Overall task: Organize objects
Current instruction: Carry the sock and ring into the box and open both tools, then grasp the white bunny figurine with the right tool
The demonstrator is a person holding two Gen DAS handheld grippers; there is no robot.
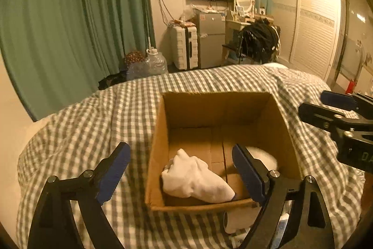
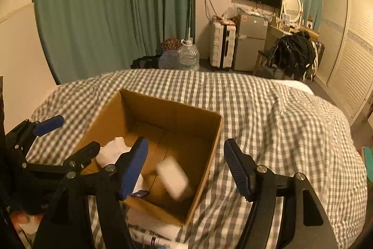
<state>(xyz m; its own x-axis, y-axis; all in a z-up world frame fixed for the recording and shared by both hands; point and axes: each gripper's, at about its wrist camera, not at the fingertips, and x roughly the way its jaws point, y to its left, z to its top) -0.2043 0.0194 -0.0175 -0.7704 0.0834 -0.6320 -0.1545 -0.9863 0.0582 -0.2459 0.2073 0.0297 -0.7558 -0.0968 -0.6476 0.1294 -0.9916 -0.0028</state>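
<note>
Cardboard box [image 1: 219,113] open on checked bed cover [image 1: 105,113]. White sock [image 1: 195,179] lies crumpled on box floor, near-left corner. Blurred white object [image 2: 172,176] at box's near-right side. Left tool [image 1: 180,170] jaws apart, empty, straddling box's near-left wall. Right tool [image 2: 186,162] jaws apart, empty, over box's right wall. No readable writing; letters on right tool's body cut off, illegible.
</note>
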